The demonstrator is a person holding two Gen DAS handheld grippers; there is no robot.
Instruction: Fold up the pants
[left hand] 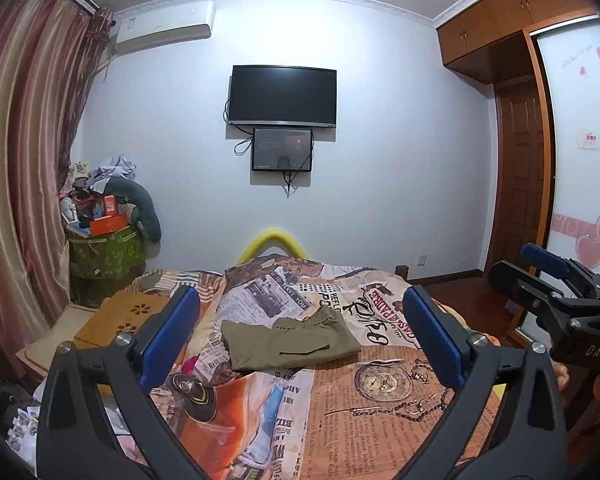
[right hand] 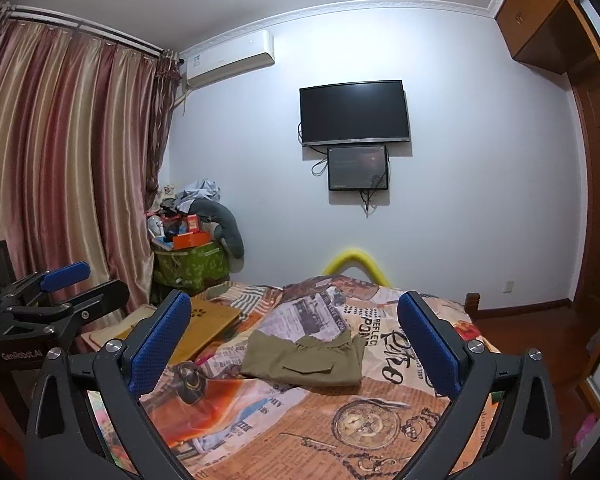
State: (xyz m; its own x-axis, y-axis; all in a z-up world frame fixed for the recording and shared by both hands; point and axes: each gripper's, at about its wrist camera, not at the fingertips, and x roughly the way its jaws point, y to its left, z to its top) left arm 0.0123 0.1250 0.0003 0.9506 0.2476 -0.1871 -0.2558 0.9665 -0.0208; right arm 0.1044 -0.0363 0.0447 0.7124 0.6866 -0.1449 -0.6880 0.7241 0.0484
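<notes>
Olive-green pants lie folded into a compact rectangle on the printed bedspread, elastic waistband toward the far right. They also show in the right wrist view. My left gripper is open and empty, held above the near part of the bed, short of the pants. My right gripper is open and empty, likewise short of the pants. The right gripper shows at the right edge of the left wrist view; the left gripper shows at the left of the right wrist view.
A yellow wooden lap tray lies on the bed's left side. A green bin piled with clutter stands by the curtain. A TV hangs on the far wall. A wardrobe and door are at right.
</notes>
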